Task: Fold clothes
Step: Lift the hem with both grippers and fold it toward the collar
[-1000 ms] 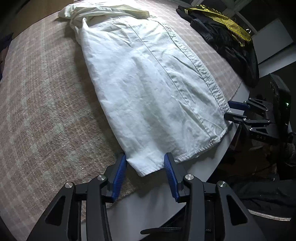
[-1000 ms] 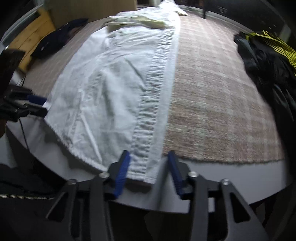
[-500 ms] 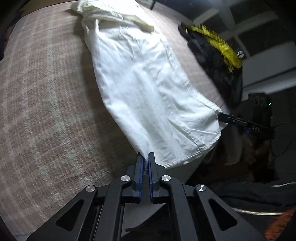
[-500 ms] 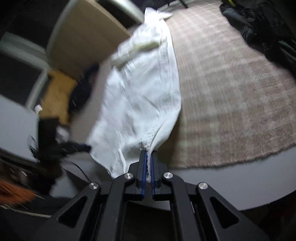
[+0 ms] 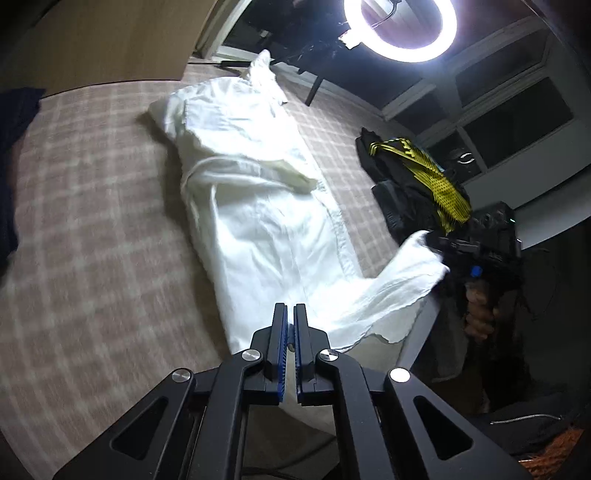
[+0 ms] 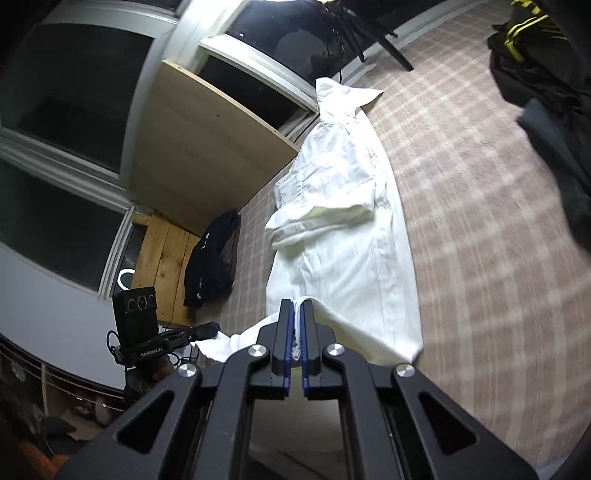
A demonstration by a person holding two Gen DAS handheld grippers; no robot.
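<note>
A long white garment [image 5: 266, 221] lies lengthwise on the plaid-covered table [image 5: 92, 221], its sleeves folded across the far end. My left gripper [image 5: 290, 310] is shut on one near hem corner. The right gripper [image 5: 432, 238], held by a hand, pinches the other corner at the right. The hem hangs lifted and sagging between them. In the right wrist view the right gripper [image 6: 294, 308] is shut with white cloth between its pads, above the garment [image 6: 343, 258]. The left gripper [image 6: 214, 327] holds its corner at the lower left.
A black and yellow garment [image 5: 417, 177] lies at the table's right side, also seen in the right wrist view [image 6: 528, 48]. A dark garment [image 6: 214, 266] rests by a wooden board [image 6: 207, 147] on the left. A bright ring light [image 5: 400, 26] stands beyond the far end.
Both grippers went from open around the hem corners to shut on them. They then rose and moved forward over the table, lifting the hem off the near edge.
</note>
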